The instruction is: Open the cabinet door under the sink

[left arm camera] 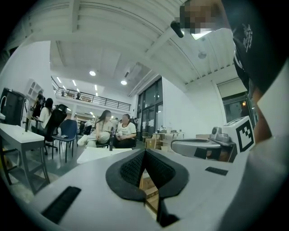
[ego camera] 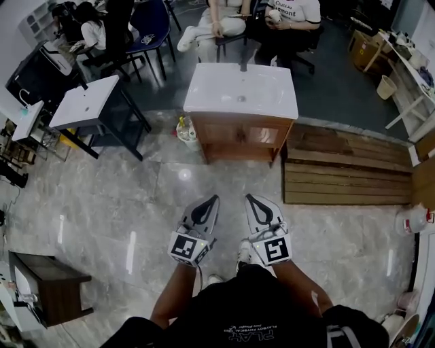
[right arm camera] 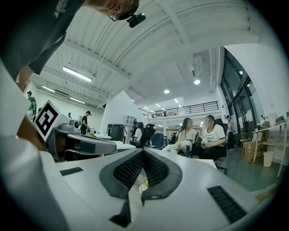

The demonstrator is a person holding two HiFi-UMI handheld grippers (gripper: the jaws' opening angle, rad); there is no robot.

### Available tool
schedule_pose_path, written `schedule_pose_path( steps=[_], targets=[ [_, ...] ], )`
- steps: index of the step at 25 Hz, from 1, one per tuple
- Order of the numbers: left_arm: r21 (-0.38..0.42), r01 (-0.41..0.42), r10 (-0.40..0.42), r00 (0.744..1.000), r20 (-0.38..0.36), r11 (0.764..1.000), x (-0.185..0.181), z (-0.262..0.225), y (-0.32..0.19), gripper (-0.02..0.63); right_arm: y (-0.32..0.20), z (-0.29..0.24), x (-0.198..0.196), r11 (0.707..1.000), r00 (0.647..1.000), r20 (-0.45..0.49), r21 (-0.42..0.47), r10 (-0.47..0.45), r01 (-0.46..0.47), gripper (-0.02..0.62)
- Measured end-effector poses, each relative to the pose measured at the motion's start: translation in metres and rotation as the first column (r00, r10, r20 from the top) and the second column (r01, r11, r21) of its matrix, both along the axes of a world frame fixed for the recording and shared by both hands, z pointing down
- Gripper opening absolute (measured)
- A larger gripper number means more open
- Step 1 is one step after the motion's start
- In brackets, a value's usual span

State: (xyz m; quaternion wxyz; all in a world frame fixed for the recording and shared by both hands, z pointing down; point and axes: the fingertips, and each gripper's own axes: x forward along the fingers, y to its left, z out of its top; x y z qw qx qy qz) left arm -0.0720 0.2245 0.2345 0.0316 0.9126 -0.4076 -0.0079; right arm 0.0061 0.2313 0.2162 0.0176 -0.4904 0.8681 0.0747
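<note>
The sink cabinet stands ahead of me on the marble floor: a white basin top over a wooden cabinet whose front doors are closed. My left gripper and right gripper are side by side, well short of the cabinet and pointing at it. Both are shut with nothing between the jaws. In the left gripper view, the left gripper has its pads meeting at the tip, and a strip of the wooden cabinet shows behind them. The right gripper looks the same in its own view.
Left of the cabinet stands a second white sink on a dark frame. Bottles sit on the floor at the cabinet's left foot. A wooden pallet lies to its right. People sit on chairs behind. A small dark cabinet is at lower left.
</note>
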Motion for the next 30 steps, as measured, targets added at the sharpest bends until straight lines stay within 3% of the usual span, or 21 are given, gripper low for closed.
schedule_pose_path(
  steps=[5,13,23,27,30],
  targets=[
    [0.007,0.027,-0.027,0.999,0.037,1.0,0.015,0.004,-0.041,0.005,-0.041,-0.007,0.023,1.0,0.998,0.061,0.024,0.001,-0.002,0.02],
    [0.024,0.028,-0.029,0.999,0.041,0.999,0.033,-0.006,-0.081,0.005,-0.077,-0.006,0.045,1.0,0.999,0.051,0.02,0.017,-0.018,0.02],
    [0.0,-0.056,0.055,0.996,0.074,0.998,0.027,0.017,-0.154,0.005,-0.151,0.009,0.035,0.996,0.996,0.018,0.017,0.085,-0.085,0.02],
    [0.063,-0.127,0.118,0.984,0.135,0.99,0.02,0.022,-0.185,0.005,-0.184,0.017,0.022,0.992,0.992,0.015,-0.007,0.124,-0.124,0.02],
    [0.054,-0.159,0.154,0.984,0.09,0.986,0.013,0.019,-0.209,0.005,-0.208,0.024,0.013,0.988,0.988,0.012,-0.034,0.153,-0.152,0.02]
  ],
)
